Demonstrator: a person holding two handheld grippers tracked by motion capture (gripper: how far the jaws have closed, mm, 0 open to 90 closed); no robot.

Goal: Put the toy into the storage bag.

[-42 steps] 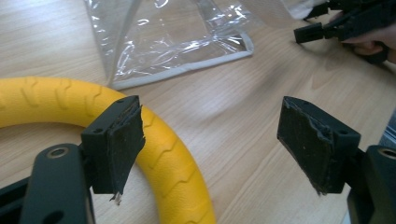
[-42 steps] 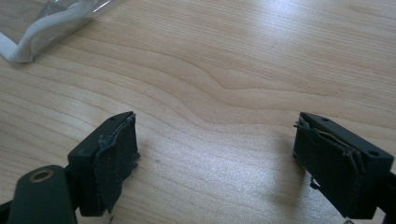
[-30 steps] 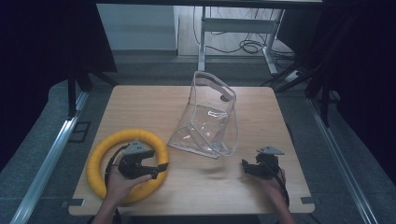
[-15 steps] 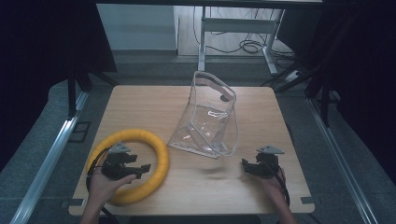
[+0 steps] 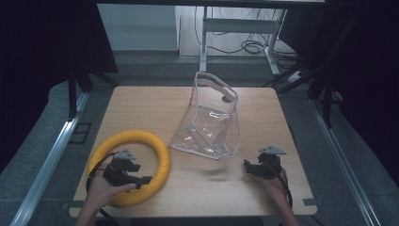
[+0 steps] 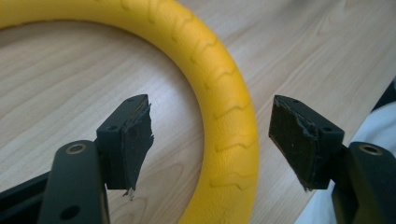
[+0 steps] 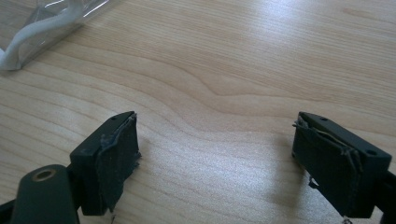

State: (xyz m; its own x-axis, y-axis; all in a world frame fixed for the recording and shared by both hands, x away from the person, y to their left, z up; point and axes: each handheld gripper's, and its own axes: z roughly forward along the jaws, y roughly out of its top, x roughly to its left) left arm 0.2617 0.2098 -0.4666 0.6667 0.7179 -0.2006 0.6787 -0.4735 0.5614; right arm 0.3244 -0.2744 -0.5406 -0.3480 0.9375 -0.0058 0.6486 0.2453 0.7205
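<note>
A yellow foam ring (image 5: 136, 137) lies flat on the near left of the wooden table (image 5: 141, 103). My left gripper (image 5: 141, 175) sits inside it, its jaws straddling the ring's near right part. In the left gripper view the ring (image 6: 229, 121) runs between the two pads with a gap on each side; my left gripper (image 6: 210, 135) is open and its jaws have just been closing. A clear plastic bag (image 5: 211, 122) stands mid-table. My right gripper (image 5: 247, 165) rests near the front right, open (image 7: 215, 154) over bare wood with nothing between its pads.
The bag's white-edged corner (image 7: 46, 23) lies at the top left of the right gripper view. Dark curtains and metal rails (image 5: 51, 155) flank the table. A desk frame and cables (image 5: 244, 44) stand on the floor beyond it.
My left hand has shifted left and slightly nearer, and its jaws have narrowed around the ring's near right part. The right hand, bag and ring have stayed put.
</note>
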